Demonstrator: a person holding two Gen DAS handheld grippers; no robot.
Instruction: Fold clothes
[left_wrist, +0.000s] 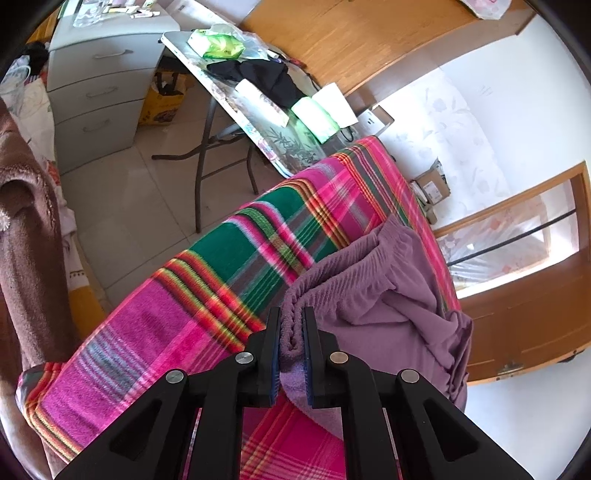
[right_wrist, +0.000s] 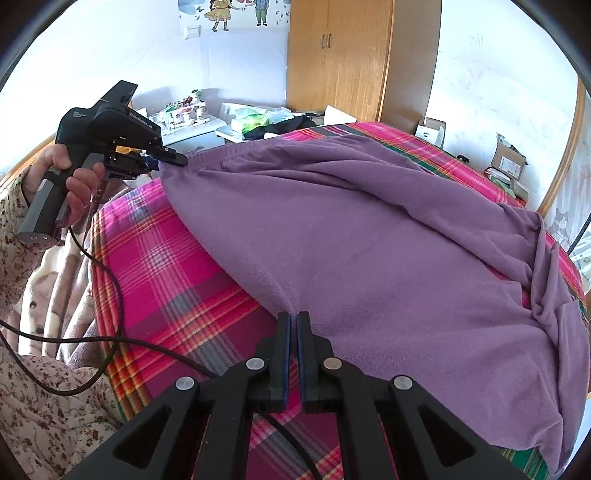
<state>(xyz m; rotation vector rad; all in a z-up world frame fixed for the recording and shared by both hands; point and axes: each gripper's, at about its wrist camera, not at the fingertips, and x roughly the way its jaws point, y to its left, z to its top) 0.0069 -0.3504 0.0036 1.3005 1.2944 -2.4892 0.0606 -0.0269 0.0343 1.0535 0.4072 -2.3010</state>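
a big purple cloth (right_wrist: 369, 236) is spread over a bed with a bright pink checked blanket (right_wrist: 166, 266) on it. it looks soft and fuzzy, and one end has a stretchy gathered band (left_wrist: 351, 258) (so it may be a pair of pants, but i cannot tell for sure).

the left claw (left_wrist: 291, 325) is closed tight on a bunched-up bit of that band, and the purple stuff is squeezed between its two black fingers. in the right wrist view you can see the same left claw (right_wrist: 173, 159) pinching the far corner of the cloth, with a hand (right_wrist: 70, 181) in a flowery sleeve (right_wrist: 14, 206) around its handle and a black wire (right_wrist: 103, 266) hanging down from it.

the right claw (right_wrist: 294, 321) is closed too, right at the near edge of the purple cloth. its tips press on the edge there.

the cloth is a bit wrinkled on the far right side (right_wrist: 543, 266). behind the bed stands a folding worktop (left_wrist: 258, 122) with packets and dark clothes on it, a grey chest of drawers (left_wrist: 99, 99), and a tall wooden wardrobe (right_wrist: 340, 55).
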